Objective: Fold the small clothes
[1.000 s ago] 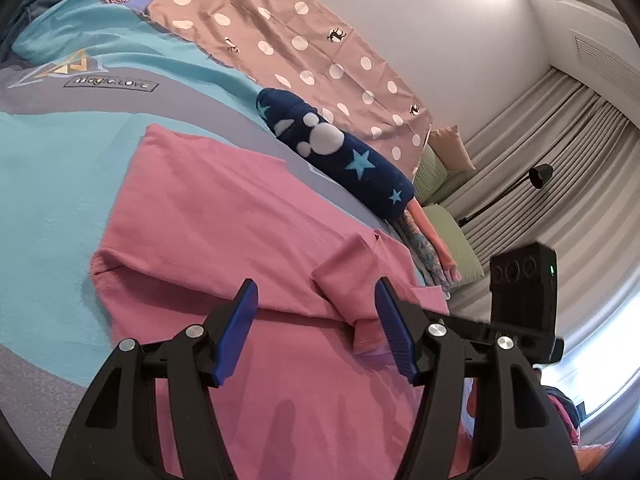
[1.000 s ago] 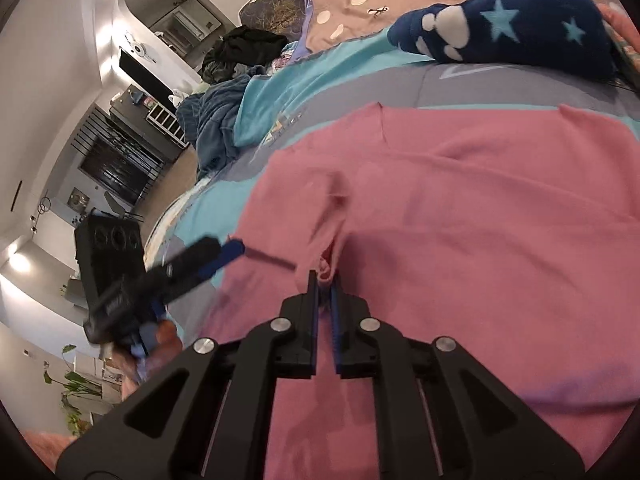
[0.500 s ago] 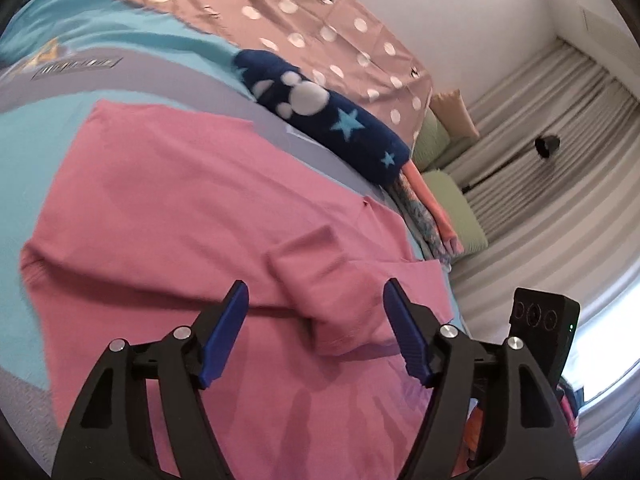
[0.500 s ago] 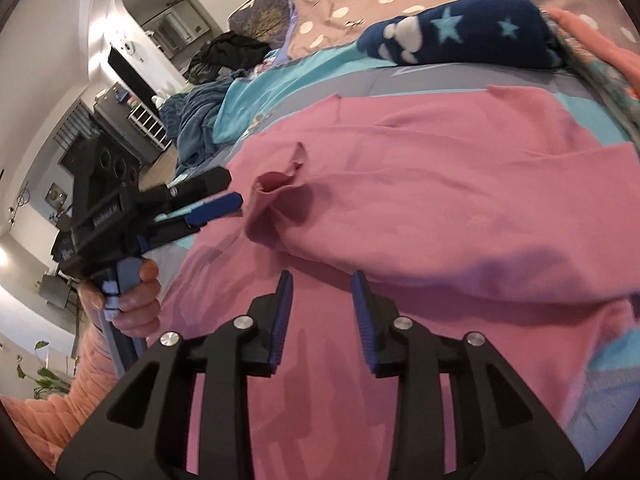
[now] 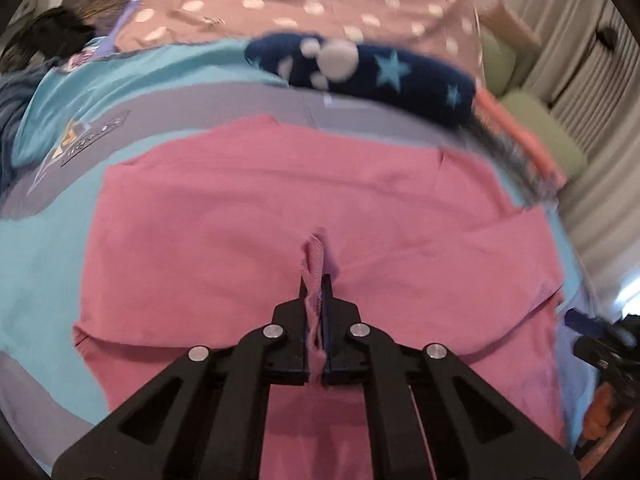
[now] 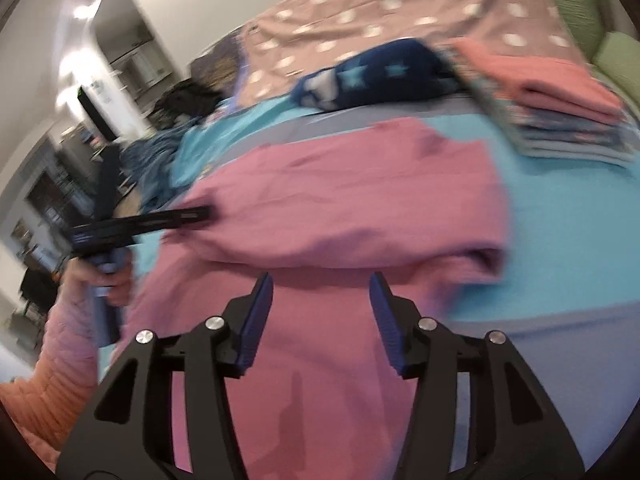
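Observation:
A pink shirt (image 5: 248,216) lies spread on the bed, partly folded over itself. My left gripper (image 5: 315,282) is shut on a ribbed pink cuff (image 5: 314,256) of the shirt, which sticks up between its pads. In the right wrist view the pink shirt (image 6: 344,196) shows a folded edge running across. My right gripper (image 6: 320,284) hovers just in front of that fold with its jaws opening and nothing between them. The left gripper (image 6: 202,213) also shows there at the left, held by a hand in a pink sleeve (image 6: 72,332), its tips at the shirt's edge.
A turquoise and grey bedcover (image 5: 48,216) lies under the shirt. A rolled navy blanket with stars (image 5: 372,72) sits behind it, a polka-dot cover (image 5: 304,4) further back. A stack of folded clothes (image 6: 560,96) rests at the right. Green cushions (image 5: 536,128) and curtains stand beyond.
My left gripper has shut on the shirt's cuff and swung to face the shirt. My right gripper let go of the cloth, opened and drew away to the right.

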### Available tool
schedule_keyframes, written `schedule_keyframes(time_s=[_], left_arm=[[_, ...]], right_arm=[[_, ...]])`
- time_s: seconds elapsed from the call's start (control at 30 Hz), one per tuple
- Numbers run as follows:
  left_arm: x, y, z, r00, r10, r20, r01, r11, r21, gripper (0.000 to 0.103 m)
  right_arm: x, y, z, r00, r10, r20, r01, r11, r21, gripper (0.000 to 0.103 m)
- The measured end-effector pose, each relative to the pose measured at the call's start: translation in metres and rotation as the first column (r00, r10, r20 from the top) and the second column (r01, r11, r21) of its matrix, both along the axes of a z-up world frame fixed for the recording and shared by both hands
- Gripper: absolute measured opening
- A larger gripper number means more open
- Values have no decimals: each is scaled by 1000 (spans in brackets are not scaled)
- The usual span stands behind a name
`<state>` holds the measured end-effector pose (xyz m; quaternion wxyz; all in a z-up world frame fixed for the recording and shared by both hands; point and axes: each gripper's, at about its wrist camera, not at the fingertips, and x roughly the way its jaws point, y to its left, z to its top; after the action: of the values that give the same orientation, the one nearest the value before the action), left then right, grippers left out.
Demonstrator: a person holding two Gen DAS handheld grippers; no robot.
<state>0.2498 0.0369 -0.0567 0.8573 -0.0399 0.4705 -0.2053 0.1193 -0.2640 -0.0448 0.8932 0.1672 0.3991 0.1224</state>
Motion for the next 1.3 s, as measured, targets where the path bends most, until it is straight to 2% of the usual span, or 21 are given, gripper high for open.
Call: schedule_keyframes(time_s=[0.1,0.2,0.27,0.33,0.37,0.43,0.5,0.6,0.7,0.83,0.97,1.07,1.17,1.23,1.3], left_arm=[[-10,7,37,997,-31,70,40,991,-129,4],[-17,0,89,980,-55,191,90,980,-179,4],[-21,1,124,958,-54,282,108,978,-180,4],[-27,6,151,936,-38,351,96,984,-149,4],[-25,13,161,925,-12,379,65,990,-127,4],[-17,28,165,922,28,387,10,995,-96,4],[-6,48,154,929,73,363,-52,996,-66,4],[8,73,120,957,109,270,-90,992,-83,4],[17,88,87,974,130,188,-117,990,-79,4],[23,96,63,976,149,157,-142,988,-56,4],[29,111,51,975,172,139,-161,983,-86,4],[35,121,29,979,184,82,-177,980,-86,7],[35,127,0,978,206,16,-205,977,-58,20],[32,131,-14,977,214,-15,-215,976,-46,23],[29,134,-23,975,218,-33,-219,975,-45,30]], right_arm=[[-3,-26,-7,994,-104,-17,103,993,-56,52],[-4,-37,-11,985,-173,-23,169,978,-121,55],[-2,-38,-14,981,-191,-31,186,973,-134,60],[2,-38,-17,981,-192,-40,185,973,-137,60],[5,-36,-19,981,-188,-44,180,973,-143,61],[10,-31,-21,983,-179,-42,171,973,-157,62],[14,-25,-24,985,-165,-42,156,973,-172,64],[22,-13,-27,989,-139,-53,127,974,-188,64],[28,0,-29,991,-119,-56,103,969,-226,64],[30,6,-30,991,-121,-53,103,958,-267,65],[29,-3,-33,986,-153,-61,132,956,-260,65],[29,-10,-39,980,-185,-78,162,958,-235,66],[24,-28,-41,959,-275,-72,259,950,-177,66],[19,-45,-43,930,-357,-83,346,930,-127,66],[13,-60,-47,923,-369,-107,366,930,-43,64]])
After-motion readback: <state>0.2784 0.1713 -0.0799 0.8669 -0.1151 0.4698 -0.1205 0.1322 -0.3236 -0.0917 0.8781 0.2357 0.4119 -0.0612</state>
